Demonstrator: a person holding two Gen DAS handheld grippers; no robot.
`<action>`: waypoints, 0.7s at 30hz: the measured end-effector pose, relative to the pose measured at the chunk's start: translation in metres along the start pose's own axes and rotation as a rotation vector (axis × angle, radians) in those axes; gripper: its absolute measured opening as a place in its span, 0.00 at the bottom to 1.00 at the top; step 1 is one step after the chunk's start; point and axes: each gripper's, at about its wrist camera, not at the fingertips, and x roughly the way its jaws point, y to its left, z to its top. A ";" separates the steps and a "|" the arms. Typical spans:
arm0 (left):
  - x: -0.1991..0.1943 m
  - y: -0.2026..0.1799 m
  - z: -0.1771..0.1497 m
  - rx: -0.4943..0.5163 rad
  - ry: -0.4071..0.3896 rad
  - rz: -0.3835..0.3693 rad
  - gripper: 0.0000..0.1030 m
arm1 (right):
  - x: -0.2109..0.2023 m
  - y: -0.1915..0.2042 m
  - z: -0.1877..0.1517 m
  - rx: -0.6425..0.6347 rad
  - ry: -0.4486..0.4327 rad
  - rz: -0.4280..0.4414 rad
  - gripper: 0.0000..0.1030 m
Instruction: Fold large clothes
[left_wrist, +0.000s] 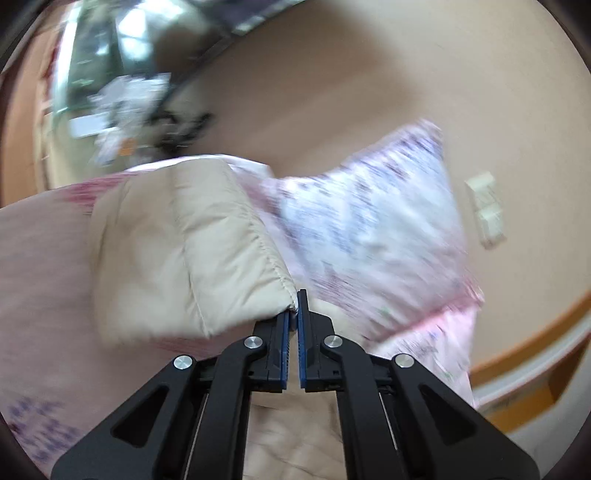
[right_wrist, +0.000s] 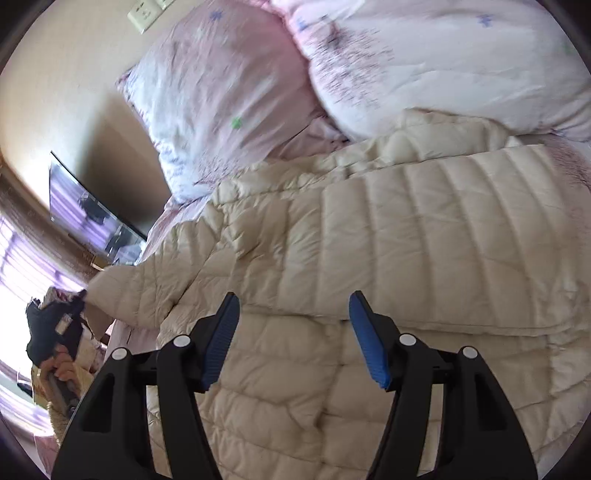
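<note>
A cream quilted down jacket (right_wrist: 388, 240) lies spread over a bed, one panel folded across its body. My right gripper (right_wrist: 293, 310) hovers open above the jacket's middle, blue pads apart with nothing between them. In the left wrist view my left gripper (left_wrist: 294, 312) is shut on a stitched edge of the cream jacket (left_wrist: 184, 251), and that piece hangs lifted off the bed in front of the camera. In the right wrist view, a cuffed sleeve (right_wrist: 122, 295) of the jacket reaches toward the bed's left edge.
A pink floral pillow (left_wrist: 369, 229) leans on the beige wall, seen also as pillow (right_wrist: 221, 103) beside a bunched white duvet (right_wrist: 443, 66). Pink bedsheet (left_wrist: 40, 277) underlies all. A wall socket (left_wrist: 487, 210), a wooden headboard edge (left_wrist: 524, 332) and dark clutter (right_wrist: 55, 325) beside the bed.
</note>
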 end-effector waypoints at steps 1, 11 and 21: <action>0.004 -0.017 -0.007 0.033 0.018 -0.026 0.02 | -0.002 -0.004 0.000 0.007 -0.005 -0.003 0.60; 0.078 -0.127 -0.104 0.279 0.265 -0.170 0.02 | -0.026 -0.052 -0.005 0.090 -0.052 -0.040 0.60; 0.159 -0.161 -0.237 0.507 0.598 -0.134 0.02 | -0.033 -0.080 -0.011 0.128 -0.068 -0.091 0.60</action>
